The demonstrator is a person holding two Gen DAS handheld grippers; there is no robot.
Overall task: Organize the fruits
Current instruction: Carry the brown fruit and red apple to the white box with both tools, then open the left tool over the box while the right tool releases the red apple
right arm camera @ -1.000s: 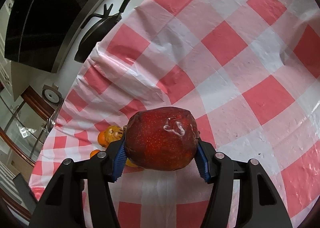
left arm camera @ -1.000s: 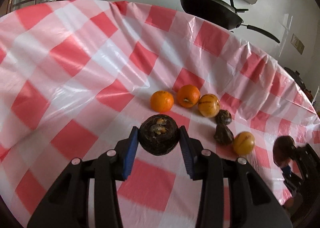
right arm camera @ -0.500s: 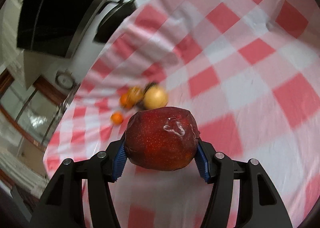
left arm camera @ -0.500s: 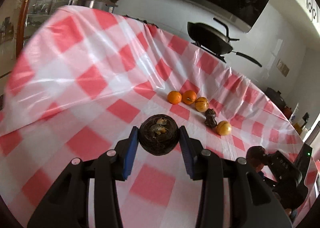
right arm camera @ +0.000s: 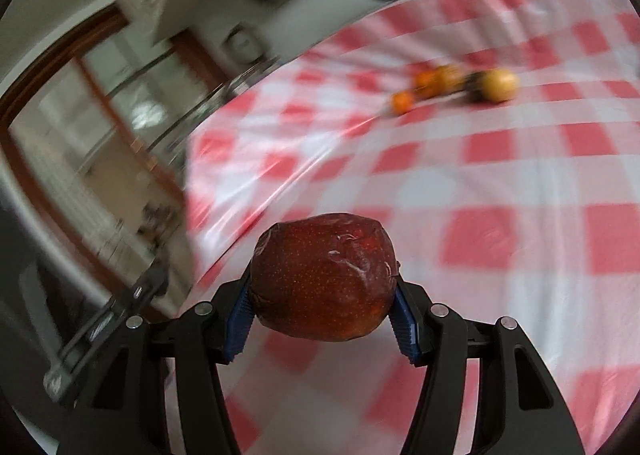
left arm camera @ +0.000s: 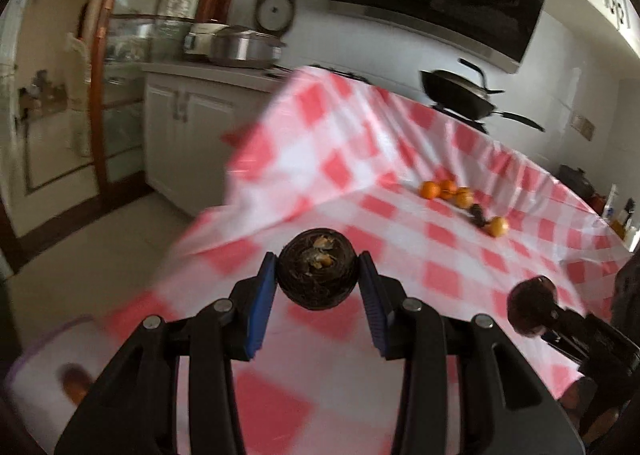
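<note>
The left tool (left arm camera: 318, 281) is clenched on a small, round, dark brown fruit (left arm camera: 317, 268). Its top looks rough, with little yellow bits in the middle. The right tool (right arm camera: 322, 307) is grasping a big red apple (right arm camera: 323, 276). The apple is dark red with tiny pale dots, and shiny clear wrap is crinkled over it. Both fruits hang in the air above the tabletop (left arm camera: 440, 255), which has a red and white checked cloth. A small bunch of orange, yellow and dark fruits (left arm camera: 464, 201) lies on the cloth, well apart from both tools.

A second ago the bunch of fruits looked big and close to the left tool. Now it looks small and far away, and the tabletop's edge and the kitchen floor (left arm camera: 120, 239) show too. Both tools have pulled back, each keeping its fruit.
</note>
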